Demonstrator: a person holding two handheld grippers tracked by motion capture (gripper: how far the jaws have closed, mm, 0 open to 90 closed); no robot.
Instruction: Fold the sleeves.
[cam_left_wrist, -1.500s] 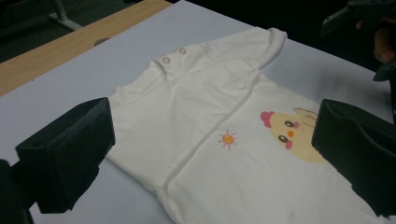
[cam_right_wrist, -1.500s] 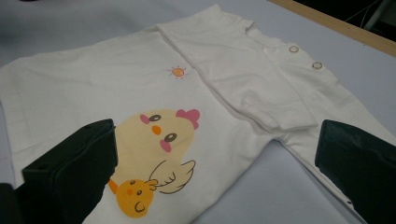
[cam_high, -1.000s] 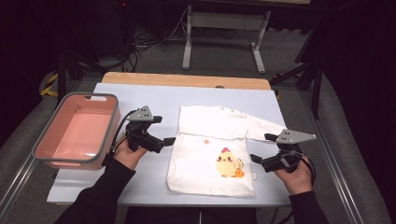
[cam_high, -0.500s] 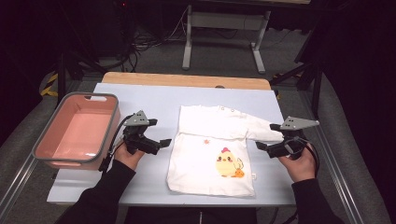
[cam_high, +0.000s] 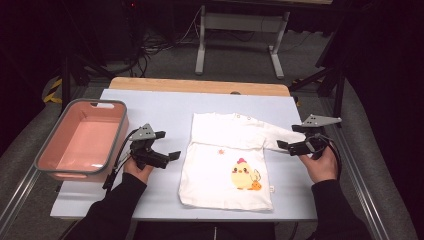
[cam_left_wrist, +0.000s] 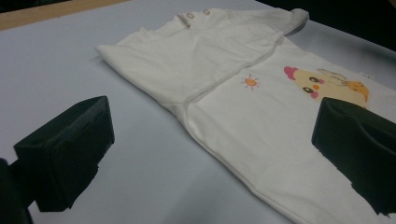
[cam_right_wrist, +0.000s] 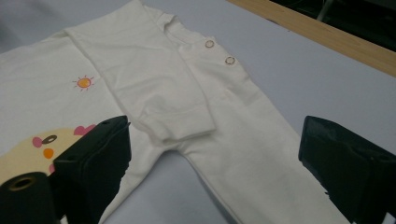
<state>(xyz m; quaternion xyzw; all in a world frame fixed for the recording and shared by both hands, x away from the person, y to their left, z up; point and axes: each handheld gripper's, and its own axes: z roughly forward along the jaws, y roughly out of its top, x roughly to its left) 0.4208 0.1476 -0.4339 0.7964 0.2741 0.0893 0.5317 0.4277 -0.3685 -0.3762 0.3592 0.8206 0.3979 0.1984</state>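
**Inspector:** High view first. Surface and room?

**Assistant:** A pale blue table (cam_high: 150, 107) with a wooden edge (cam_high: 200, 86) along the far side; dark floor behind, with cables and a grey metal stand (cam_high: 239, 35). A pink tub (cam_high: 82, 142) sits at the table's left. A white baby shirt (cam_high: 227, 160) lies flat at the centre, chick print up, one sleeve folded across the chest and the other stretched out to the right.

**Inspector:** Grippers?

**Assistant:** The left gripper (cam_high: 167, 157) is just beside the shirt's left edge, jaws apart, holding nothing. The right gripper (cam_high: 286, 146) is at the end of the outstretched sleeve; its jaws have just been closing but are wide apart.

**Inspector:** Left gripper view?

**Assistant:** It adds detail: a small sun print (cam_left_wrist: 251, 82) and two snaps at the shoulder (cam_left_wrist: 197, 14). Its jaws stand wide, one over bare table and one over the shirt's body; whether they touch the surface I cannot tell. The chick print is partly hidden behind the right-hand jaw.

**Inspector:** Right gripper view?

**Assistant:** The cuff of the folded sleeve (cam_right_wrist: 180, 126) shows plainly. The outstretched sleeve runs between the open jaws, unpinched. The shirt's hem is cut off.
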